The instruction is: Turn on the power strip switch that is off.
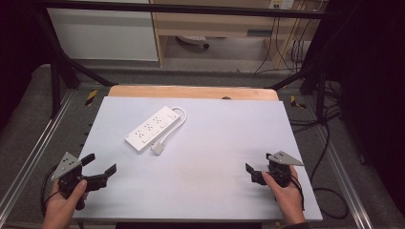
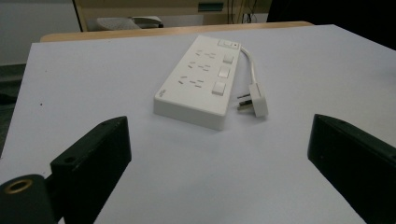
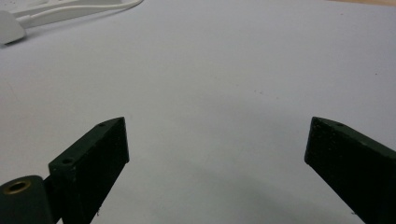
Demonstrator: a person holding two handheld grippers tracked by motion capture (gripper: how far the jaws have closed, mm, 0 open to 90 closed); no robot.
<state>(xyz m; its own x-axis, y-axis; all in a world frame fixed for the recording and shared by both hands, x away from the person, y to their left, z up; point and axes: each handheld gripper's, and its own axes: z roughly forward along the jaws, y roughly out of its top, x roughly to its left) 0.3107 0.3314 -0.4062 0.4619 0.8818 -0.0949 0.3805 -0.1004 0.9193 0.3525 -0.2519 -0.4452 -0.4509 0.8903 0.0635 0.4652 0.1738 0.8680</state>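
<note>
A white power strip (image 1: 150, 128) lies at an angle on the left half of the pale table top (image 1: 219, 138), its cord looping round to a white plug (image 1: 157, 149) just in front of it. My left gripper (image 1: 100, 164) is held at the near left corner, open and pointing toward the strip. In the left gripper view the strip (image 2: 198, 81) and plug (image 2: 258, 100) lie ahead of the wide-apart jaws of that gripper (image 2: 219, 140), with nothing between them. My right gripper (image 1: 258, 162) hovers at the near right, open over bare table (image 3: 217, 140). The plug (image 3: 9, 28) sits far off.
A wooden strip (image 1: 191, 92) runs along the table's far edge. Black frame tubes (image 1: 57, 71) and metal rails flank both sides, and cables (image 1: 325, 157) hang off the right edge. Shelving and a wall stand behind.
</note>
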